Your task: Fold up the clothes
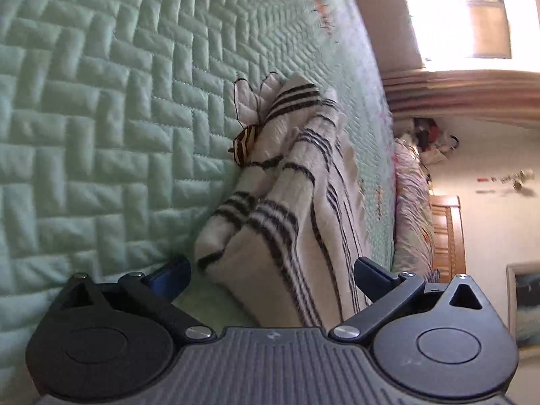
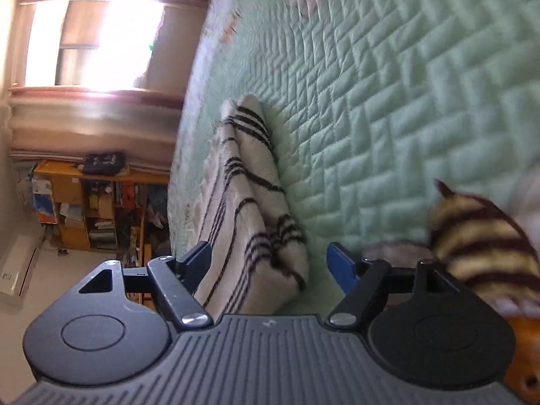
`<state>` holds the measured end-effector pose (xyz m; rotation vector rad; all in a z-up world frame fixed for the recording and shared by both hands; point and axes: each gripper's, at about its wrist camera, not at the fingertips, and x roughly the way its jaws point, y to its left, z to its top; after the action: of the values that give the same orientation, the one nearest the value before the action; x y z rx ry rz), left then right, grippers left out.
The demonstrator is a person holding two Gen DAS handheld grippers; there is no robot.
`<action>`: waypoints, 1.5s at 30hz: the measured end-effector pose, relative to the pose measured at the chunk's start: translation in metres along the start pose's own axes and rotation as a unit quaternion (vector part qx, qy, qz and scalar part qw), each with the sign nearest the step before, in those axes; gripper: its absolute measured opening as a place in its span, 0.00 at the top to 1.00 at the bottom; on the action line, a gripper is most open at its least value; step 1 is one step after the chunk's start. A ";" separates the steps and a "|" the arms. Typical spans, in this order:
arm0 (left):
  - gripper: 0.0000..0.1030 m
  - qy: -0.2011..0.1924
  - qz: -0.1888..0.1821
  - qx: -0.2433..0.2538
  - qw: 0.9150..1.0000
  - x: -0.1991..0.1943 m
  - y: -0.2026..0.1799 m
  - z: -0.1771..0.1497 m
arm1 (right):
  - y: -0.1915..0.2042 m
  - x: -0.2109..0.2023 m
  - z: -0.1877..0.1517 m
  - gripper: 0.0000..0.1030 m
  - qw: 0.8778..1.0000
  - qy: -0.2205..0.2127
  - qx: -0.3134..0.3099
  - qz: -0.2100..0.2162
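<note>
1. A bed with a pale green quilt (image 1: 101,128) fills both views. The quilt is stitched in little brick shapes.
2. A bright window (image 2: 94,40) lights the room. Under it, a wooden shelf (image 2: 94,209) is packed with books and boxes. No words there can be read.
3. A white folded cloth with dark stripes (image 1: 287,209) lies on the quilt.
4. The left gripper (image 1: 270,276) has its fingers spread wide, one on each side of the cloth's near end, not pinching it.
5. The right gripper (image 2: 270,263) is also let go. Its fingers sit apart around the cloth's other end.
6. A brown and cream striped piece (image 2: 482,246) lies just beside the right gripper.
</note>
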<state>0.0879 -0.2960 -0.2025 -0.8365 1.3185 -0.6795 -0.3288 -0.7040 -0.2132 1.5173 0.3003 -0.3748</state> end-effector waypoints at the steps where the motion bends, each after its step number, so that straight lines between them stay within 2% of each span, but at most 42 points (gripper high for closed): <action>1: 0.01 0.000 0.001 -0.002 1.000 0.005 -0.003 0.002 | 0.002 0.007 0.003 0.20 1.000 0.009 0.004 0.007; 4: 0.01 -0.013 0.004 -0.002 1.000 0.018 -0.009 0.006 | 0.012 0.031 0.007 0.20 1.000 0.026 0.002 0.013; 5: 0.04 -0.020 0.005 0.004 1.000 0.020 -0.011 0.006 | 0.017 0.039 0.007 0.20 0.999 0.031 -0.007 0.009; 7: 0.40 -0.022 0.012 0.023 0.999 0.026 -0.013 0.006 | 0.028 0.052 0.003 0.24 0.999 0.039 -0.032 -0.002; 8: 0.77 -0.020 0.017 0.032 0.999 0.030 -0.014 0.006 | 0.035 0.058 0.000 0.44 0.998 0.046 -0.047 -0.011; 10: 0.82 -0.023 0.014 0.035 0.999 0.032 -0.009 0.005 | 0.038 0.067 -0.007 0.77 0.996 0.063 -0.056 -0.033; 12: 0.86 -0.034 0.010 0.046 0.998 0.025 -0.009 0.000 | 0.037 0.060 -0.014 0.80 0.996 0.055 -0.058 -0.031; 17: 0.88 -0.059 0.007 0.099 0.993 -0.008 -0.021 -0.022 | 0.042 0.026 -0.029 0.86 0.996 0.033 -0.080 -0.016; 22: 0.88 -0.056 -0.002 0.127 0.990 -0.057 -0.024 -0.062 | 0.046 -0.021 -0.052 0.86 0.994 0.043 -0.098 -0.011; 28: 0.88 -0.038 -0.024 0.100 0.994 -0.123 0.017 -0.130 | 0.026 -0.075 -0.086 0.86 0.994 0.055 -0.090 -0.010; 31: 0.80 -0.024 -0.001 0.107 0.994 -0.136 0.045 -0.150 | 0.006 -0.088 -0.102 0.86 0.994 0.066 -0.078 -0.021; 33: 0.72 -0.011 0.019 0.096 0.995 -0.134 0.066 -0.149 | -0.013 -0.088 -0.104 0.80 0.995 0.069 -0.057 -0.031; 34: 0.72 -0.012 0.019 0.103 0.994 -0.136 0.070 -0.148 | -0.022 -0.088 -0.103 0.74 0.996 0.066 -0.044 -0.040; 35: 0.68 -0.016 0.019 0.115 0.993 -0.140 0.069 -0.147 | -0.027 -0.092 -0.101 0.69 0.997 0.061 -0.034 -0.046; 36: 0.63 -0.026 0.023 0.135 0.990 -0.148 0.063 -0.148 | -0.031 -0.098 -0.100 0.68 0.997 0.055 -0.025 -0.047; 39: 0.63 -0.063 0.036 0.202 0.977 -0.176 0.044 -0.149 | -0.016 -0.122 -0.096 0.58 0.998 0.016 -0.061 -0.031; 40: 0.63 -0.073 0.035 0.214 0.973 -0.183 0.038 -0.148 | -0.008 -0.127 -0.095 0.52 0.997 0.002 -0.078 -0.024; 43: 0.61 -0.097 0.005 0.250 0.963 -0.195 0.011 -0.143 | 0.019 -0.136 -0.093 0.44 0.991 -0.032 -0.126 0.009; 45: 0.48 -0.092 -0.025 0.272 0.958 -0.186 -0.007 -0.142 | 0.031 -0.125 -0.094 0.35 0.990 -0.019 -0.130 0.055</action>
<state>-0.0782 -0.1651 -0.1018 -0.4691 0.8788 -0.9254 -0.4255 -0.6033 -0.1359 1.2621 0.2249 -0.2665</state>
